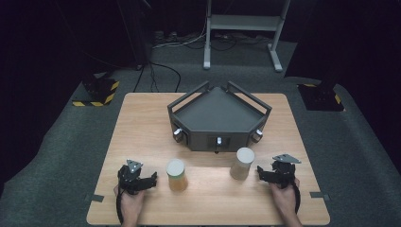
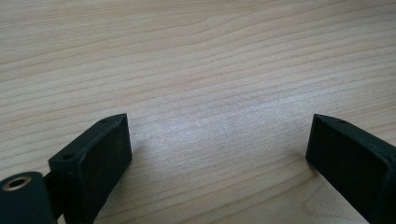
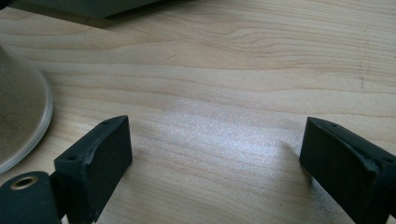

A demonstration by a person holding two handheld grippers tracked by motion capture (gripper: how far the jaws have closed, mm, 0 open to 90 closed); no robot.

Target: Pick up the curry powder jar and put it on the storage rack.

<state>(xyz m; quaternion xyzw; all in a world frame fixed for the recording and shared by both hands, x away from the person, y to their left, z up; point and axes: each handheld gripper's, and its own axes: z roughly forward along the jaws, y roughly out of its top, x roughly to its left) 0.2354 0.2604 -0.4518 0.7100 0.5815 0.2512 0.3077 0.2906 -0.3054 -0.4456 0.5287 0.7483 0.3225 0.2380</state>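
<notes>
Left gripper (image 1: 152,179): jaws wide, amber jar (image 1: 176,175) just beside.
Right gripper (image 1: 259,171): jaws wide, pale jar (image 1: 242,163) just beside.

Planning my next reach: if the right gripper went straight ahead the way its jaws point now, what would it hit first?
Probably nothing soon. The right gripper is open over bare table. The pale cylinder sits off to the left of its line, and the dark tray's edge lies farther ahead and leftward; depth is uncertain.
</notes>
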